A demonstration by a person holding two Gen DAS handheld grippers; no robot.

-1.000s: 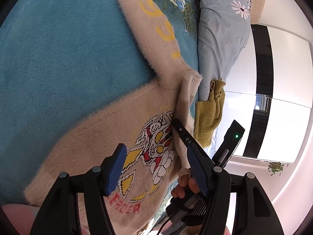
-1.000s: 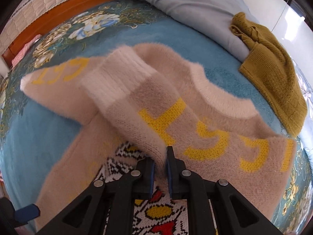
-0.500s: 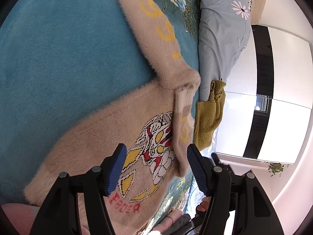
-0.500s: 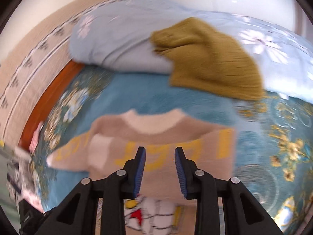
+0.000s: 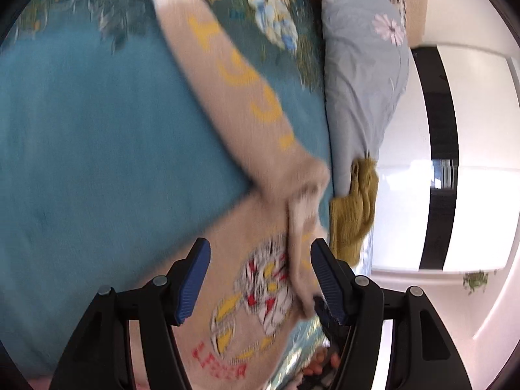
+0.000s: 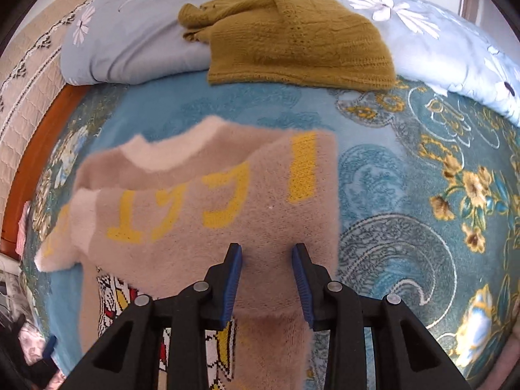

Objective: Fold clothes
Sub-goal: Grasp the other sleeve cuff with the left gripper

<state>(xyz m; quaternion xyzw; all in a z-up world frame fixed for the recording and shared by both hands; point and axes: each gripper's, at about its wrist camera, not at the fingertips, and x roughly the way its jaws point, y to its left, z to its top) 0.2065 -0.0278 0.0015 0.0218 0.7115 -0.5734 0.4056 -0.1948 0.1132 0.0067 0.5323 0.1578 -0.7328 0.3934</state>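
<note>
A fuzzy beige sweater [image 6: 227,208] with yellow lettering lies spread across a teal floral blanket [image 6: 422,195] on a bed, midway through being folded. One sleeve [image 6: 195,201] is already laid across the chest, its pale cuff reaching the sweater's 9 o'clock edge in the right wrist view; the other sleeve [image 5: 234,74] is not yet folded and stretches out toward 12 o'clock in the left wrist view, which is blurred.

The right gripper [image 6: 266,279] hovers over the folded sleeve near the sweater's 3 o'clock side, its blue pads parted and clasping nothing. The left gripper [image 5: 260,279] stands wide apart above the cartoon print [image 5: 260,292] on the chest, also empty, and appears clear of the fabric.

By this evidence the fold is roughly a third done: the outstretched sleeve must come in, then the body must be doubled over.

Beyond the sweater, at 12 o'clock in the right wrist view, a mustard knit garment [image 6: 292,35] rests bunched on a pale blue flowered quilt [image 6: 130,45].
</note>
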